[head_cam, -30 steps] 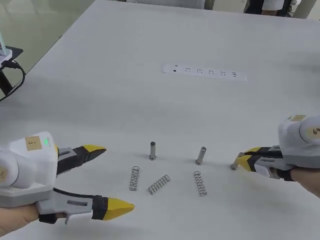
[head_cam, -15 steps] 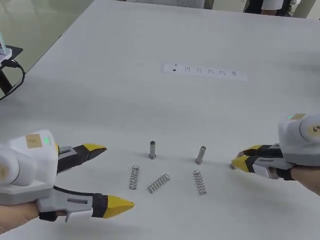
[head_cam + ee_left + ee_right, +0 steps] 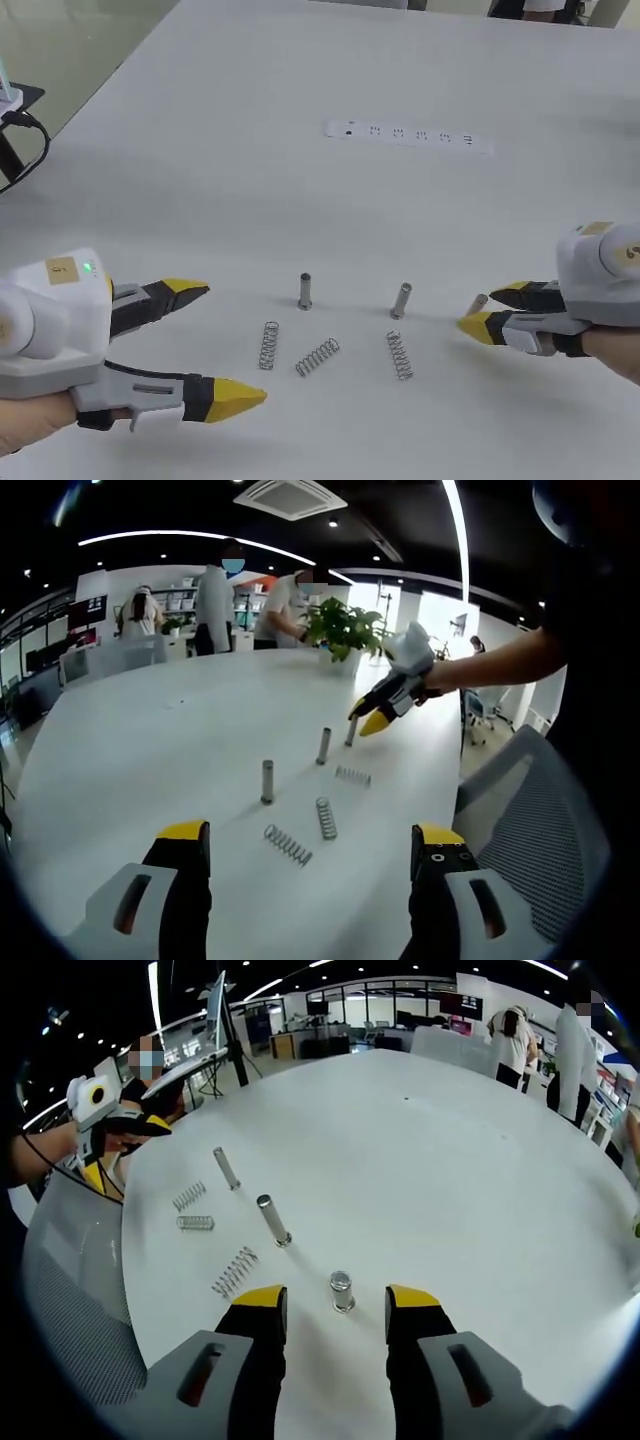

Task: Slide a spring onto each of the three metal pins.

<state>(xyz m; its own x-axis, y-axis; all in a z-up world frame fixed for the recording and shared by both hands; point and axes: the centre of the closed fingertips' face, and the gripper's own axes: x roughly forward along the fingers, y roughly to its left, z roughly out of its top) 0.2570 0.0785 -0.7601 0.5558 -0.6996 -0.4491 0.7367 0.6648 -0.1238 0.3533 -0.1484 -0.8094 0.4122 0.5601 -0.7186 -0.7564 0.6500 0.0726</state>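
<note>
White power strip (image 3: 408,137) flat at twelve o'clock on the white table (image 3: 250,180); black cable (image 3: 30,150) at nine o'clock. Left gripper view: potted plant (image 3: 343,630) at twelve o'clock.

Nothing legible: the tan sticker (image 3: 62,268) on the left gripper (image 3: 228,342) is too blurred

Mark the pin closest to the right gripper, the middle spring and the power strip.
Closest pin (image 3: 342,1284): right gripper view, on its rounded cap.
Middle spring (image 3: 318,357): head view, on its centre coils.
Power strip (image 3: 410,137): head view, on the middle of its top face.
</note>
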